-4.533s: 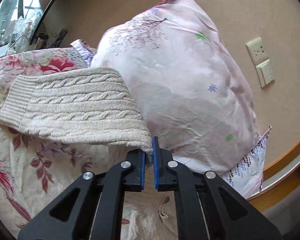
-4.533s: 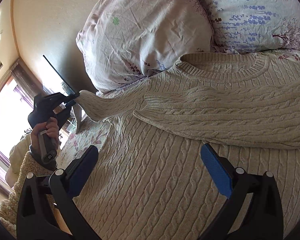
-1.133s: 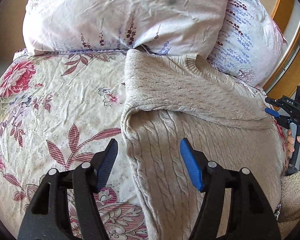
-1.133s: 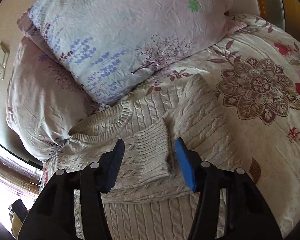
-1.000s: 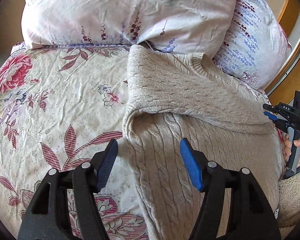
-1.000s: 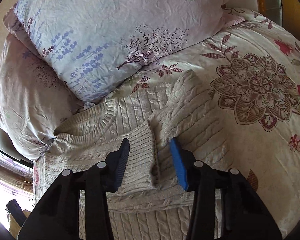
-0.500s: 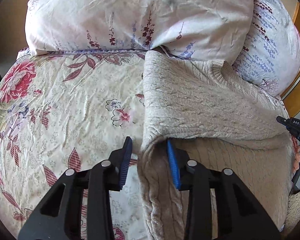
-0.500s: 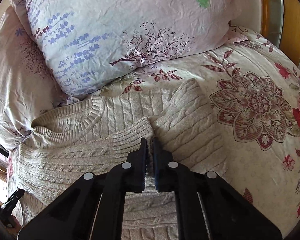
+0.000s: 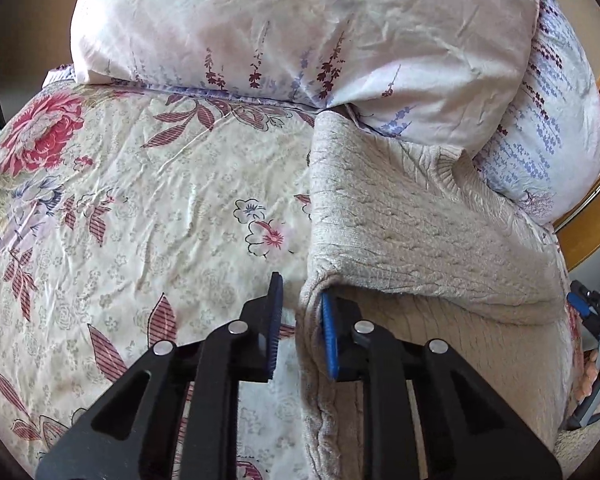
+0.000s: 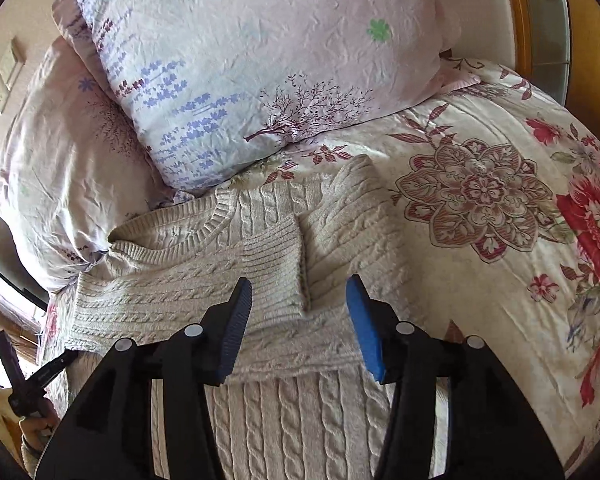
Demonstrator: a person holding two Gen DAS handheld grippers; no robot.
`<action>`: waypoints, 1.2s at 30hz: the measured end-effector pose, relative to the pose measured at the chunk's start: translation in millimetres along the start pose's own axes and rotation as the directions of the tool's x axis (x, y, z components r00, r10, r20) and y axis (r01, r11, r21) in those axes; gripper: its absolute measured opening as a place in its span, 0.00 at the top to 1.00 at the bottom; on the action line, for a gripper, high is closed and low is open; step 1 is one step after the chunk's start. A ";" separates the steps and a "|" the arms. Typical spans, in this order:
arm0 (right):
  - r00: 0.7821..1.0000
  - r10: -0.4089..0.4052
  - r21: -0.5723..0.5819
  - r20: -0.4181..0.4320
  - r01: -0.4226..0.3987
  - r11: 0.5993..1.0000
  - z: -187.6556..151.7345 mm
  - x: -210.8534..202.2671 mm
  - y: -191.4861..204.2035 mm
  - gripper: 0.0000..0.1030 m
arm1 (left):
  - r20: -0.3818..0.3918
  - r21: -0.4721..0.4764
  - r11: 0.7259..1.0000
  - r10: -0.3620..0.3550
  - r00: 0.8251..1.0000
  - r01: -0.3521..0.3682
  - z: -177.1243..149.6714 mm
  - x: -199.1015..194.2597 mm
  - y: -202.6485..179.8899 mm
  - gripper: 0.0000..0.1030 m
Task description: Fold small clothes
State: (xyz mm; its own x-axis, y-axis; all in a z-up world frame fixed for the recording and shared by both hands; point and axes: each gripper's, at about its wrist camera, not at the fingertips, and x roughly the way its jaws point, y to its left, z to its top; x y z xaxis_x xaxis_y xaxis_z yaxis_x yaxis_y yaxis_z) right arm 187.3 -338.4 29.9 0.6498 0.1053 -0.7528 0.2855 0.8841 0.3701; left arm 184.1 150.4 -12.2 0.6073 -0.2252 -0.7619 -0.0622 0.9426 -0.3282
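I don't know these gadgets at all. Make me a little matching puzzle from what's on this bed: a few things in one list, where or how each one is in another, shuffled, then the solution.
Things:
1. sweater
2. ribbed cuff
3. pillows
4. left gripper

Where or how:
A. propped at the head of the bed
B. closing around the sweater's folded side edge
C. spread flat on the flowered bedspread
D. laid across the sweater's chest

Pairs: 1-C, 2-D, 3-A, 4-B
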 end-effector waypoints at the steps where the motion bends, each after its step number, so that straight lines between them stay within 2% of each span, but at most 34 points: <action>1: 1.000 0.007 0.015 0.008 -0.008 1.000 -3.3 -8.2 -5.5 0.50 | -0.003 -0.014 1.000 -0.018 1.000 0.018 -0.4 -1.0 2.9 0.81; 3: 0.999 -0.025 0.021 0.022 0.025 0.999 -8.3 -19.8 -17.3 0.50 | 0.000 -0.013 0.999 -0.034 0.999 0.034 -3.1 -4.4 4.6 0.78; 6: 0.986 -0.163 -0.027 0.029 0.163 0.986 -12.8 -23.6 -28.4 0.50 | 0.020 0.011 1.000 -0.002 1.000 0.002 -8.7 -11.2 5.6 0.69; 8: 0.973 -0.229 -0.066 -0.002 0.229 0.971 -13.9 -14.2 -34.4 0.50 | 0.026 0.010 1.000 -0.011 1.000 0.011 -10.0 -12.2 8.0 0.69; 11: 0.955 -0.292 -0.120 -0.047 0.284 0.951 -20.0 -0.7 -37.3 0.53 | 0.033 0.042 0.998 0.036 0.999 -0.037 -10.9 -11.6 0.4 0.69; 14: 0.931 -0.365 -0.213 -0.012 0.355 0.910 -23.5 5.7 -25.0 0.56 | 0.046 0.088 0.992 0.084 0.995 -0.088 -12.2 -8.0 -8.4 0.69; 16: 0.919 -0.393 -0.292 0.007 0.378 0.878 -25.6 5.8 -13.5 0.63 | 0.043 0.082 0.993 0.086 0.995 -0.089 -11.5 -7.6 -8.7 0.69; 18: 0.921 -0.388 -0.347 0.032 0.375 0.860 -28.3 0.1 -7.1 0.63 | 0.042 0.078 0.994 0.079 0.996 -0.082 -12.0 -8.1 -7.8 0.69; 21: 0.930 -0.366 -0.388 0.008 0.341 0.856 -32.8 -0.8 -6.8 0.63 | 0.044 0.083 0.993 0.075 0.996 -0.079 -12.6 -8.1 -8.5 0.68; 24: 0.928 -0.372 -0.406 0.026 0.350 0.844 -33.9 -1.0 -6.5 0.61 | 0.041 0.093 0.992 0.077 0.996 -0.081 -12.4 -7.3 -10.5 0.65; 25: 0.930 -0.366 -0.409 0.033 0.347 0.844 -34.1 -1.3 -6.9 0.58 | 0.042 0.097 0.992 0.078 0.996 -0.082 -12.6 -7.2 -11.1 0.64; 28: 0.944 -0.329 -0.432 -0.005 0.295 0.852 -36.0 4.2 -7.3 0.58 | 0.043 0.114 0.990 0.073 0.996 -0.078 -13.2 -6.2 -13.2 0.60; 30: 0.935 -0.354 -0.458 0.002 0.315 0.831 -37.3 10.1 -5.9 0.58 | 0.043 0.129 0.988 0.077 0.996 -0.082 -13.3 -4.8 -16.0 0.58; 33: 0.939 -0.344 -0.440 0.009 0.312 0.842 -31.0 14.4 -7.2 0.66 | 0.045 0.154 0.983 0.092 0.995 -0.098 -13.4 -2.4 -19.8 0.56; 36: 0.939 -0.344 -0.393 0.029 0.327 0.860 -22.4 18.3 -11.2 0.70 | 0.048 0.166 0.980 0.105 0.993 -0.111 -12.0 0.5 -21.6 0.55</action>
State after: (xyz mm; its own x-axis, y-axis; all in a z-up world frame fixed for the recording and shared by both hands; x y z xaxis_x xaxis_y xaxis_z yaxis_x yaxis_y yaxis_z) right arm 180.2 -336.2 -0.3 0.5317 -0.2184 -0.8183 0.1814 0.9731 -0.1418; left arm 176.2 127.0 -12.2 0.6352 -0.1131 -0.7640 0.0026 0.9895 -0.1444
